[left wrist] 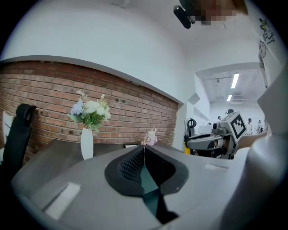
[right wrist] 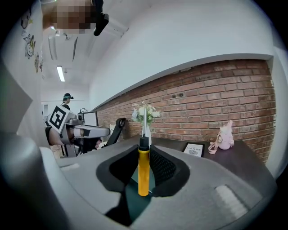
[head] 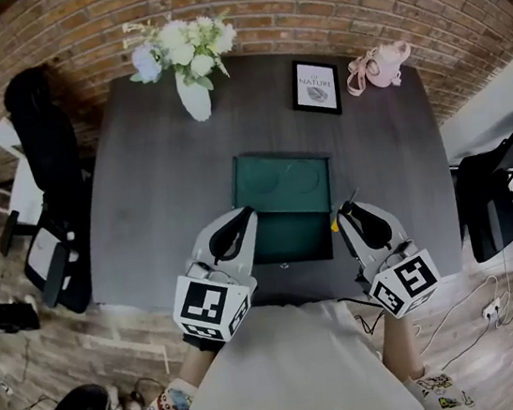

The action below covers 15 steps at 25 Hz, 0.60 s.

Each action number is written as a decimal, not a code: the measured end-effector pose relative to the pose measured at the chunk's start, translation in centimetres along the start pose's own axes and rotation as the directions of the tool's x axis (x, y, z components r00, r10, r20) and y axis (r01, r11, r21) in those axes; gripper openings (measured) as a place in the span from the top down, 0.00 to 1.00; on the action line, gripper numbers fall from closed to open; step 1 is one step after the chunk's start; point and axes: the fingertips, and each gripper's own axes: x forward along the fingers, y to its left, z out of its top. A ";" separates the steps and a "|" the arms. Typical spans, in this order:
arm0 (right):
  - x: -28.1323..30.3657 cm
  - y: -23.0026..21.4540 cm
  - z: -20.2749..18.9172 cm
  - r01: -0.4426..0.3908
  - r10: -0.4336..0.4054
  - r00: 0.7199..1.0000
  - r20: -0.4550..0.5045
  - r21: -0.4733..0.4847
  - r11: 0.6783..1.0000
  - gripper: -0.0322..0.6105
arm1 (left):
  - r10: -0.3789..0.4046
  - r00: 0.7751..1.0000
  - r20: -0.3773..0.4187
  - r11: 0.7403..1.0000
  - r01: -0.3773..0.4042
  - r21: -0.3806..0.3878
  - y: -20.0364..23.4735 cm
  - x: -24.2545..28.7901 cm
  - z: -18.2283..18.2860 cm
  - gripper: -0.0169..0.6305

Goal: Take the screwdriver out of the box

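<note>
A dark green box (head: 282,184) lies open in the middle of the dark table (head: 162,203), its lid folded back and its base nearest me. My right gripper (head: 344,211) hangs above the box's right front corner, shut on the screwdriver (head: 335,225). In the right gripper view the screwdriver (right wrist: 143,170) stands upright between the pads of the right gripper (right wrist: 144,157), yellow handle low, black collar and thin metal shaft pointing up. My left gripper (head: 244,215) is over the box's left front corner; in its own view the left gripper (left wrist: 144,150) is shut with nothing between the pads.
A white vase of flowers (head: 188,67), a framed picture (head: 316,87) and a pink toy (head: 377,67) stand along the table's far edge by the brick wall. A black chair (head: 50,181) sits left of the table, another chair (head: 501,193) to the right.
</note>
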 end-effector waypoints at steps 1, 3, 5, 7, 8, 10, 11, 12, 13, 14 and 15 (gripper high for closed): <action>-0.2 0.2 0.2 -0.004 0.004 1.000 0.005 -0.004 1.000 0.82 | 0.002 1.000 0.005 1.000 -0.002 0.002 -0.2 -0.3 0.2 0.97; -0.6 0.4 0.5 -0.007 0.008 1.000 0.015 -0.012 1.000 0.83 | 0.006 1.000 0.013 1.000 -0.006 0.003 -0.5 -0.8 0.5 0.97; -0.9 0.6 0.7 -0.009 0.010 1.000 0.023 -0.019 1.000 0.83 | 0.011 1.000 0.020 1.000 -0.011 0.003 -0.6 -1.2 0.7 0.97; -1.2 0.8 0.7 -0.011 0.012 1.000 0.026 -0.024 1.000 0.82 | 0.013 1.000 0.023 1.000 -0.013 0.000 -0.7 -1.7 0.7 0.97; -1.3 0.8 0.7 -0.012 0.012 1.000 0.027 -0.026 1.000 0.83 | 0.013 1.000 0.024 1.000 -0.013 -0.002 -0.7 -1.9 0.7 0.97; -1.5 0.9 0.6 -0.013 0.013 1.000 0.027 -0.025 1.000 0.82 | 0.012 1.000 0.025 1.000 -0.011 -0.005 -0.9 -2.2 0.5 0.97; -1.6 0.9 0.5 -0.013 0.014 1.000 0.027 -0.023 1.000 0.83 | 0.013 1.000 0.024 1.000 -0.013 -0.007 -1.0 -2.3 0.4 0.97; -1.7 0.9 0.4 -0.014 0.014 1.000 0.027 -0.022 1.000 0.83 | 0.014 1.000 0.022 1.000 -0.014 -0.010 -1.1 -2.4 0.3 0.97; -1.8 0.8 0.3 -0.013 0.013 1.000 0.028 -0.021 1.000 0.83 | 0.014 1.000 0.021 1.000 -0.014 -0.012 -1.1 -2.4 0.1 0.97; -1.8 0.8 0.3 -0.011 0.012 1.000 0.028 -0.020 1.000 0.83 | 0.015 1.000 0.018 1.000 -0.014 -0.013 -1.2 -2.4 -0.1 0.97; -1.8 0.7 0.3 -0.010 0.010 1.000 0.029 -0.020 1.000 0.83 | 0.015 1.000 0.015 1.000 -0.015 -0.016 -1.2 -2.4 -0.2 0.97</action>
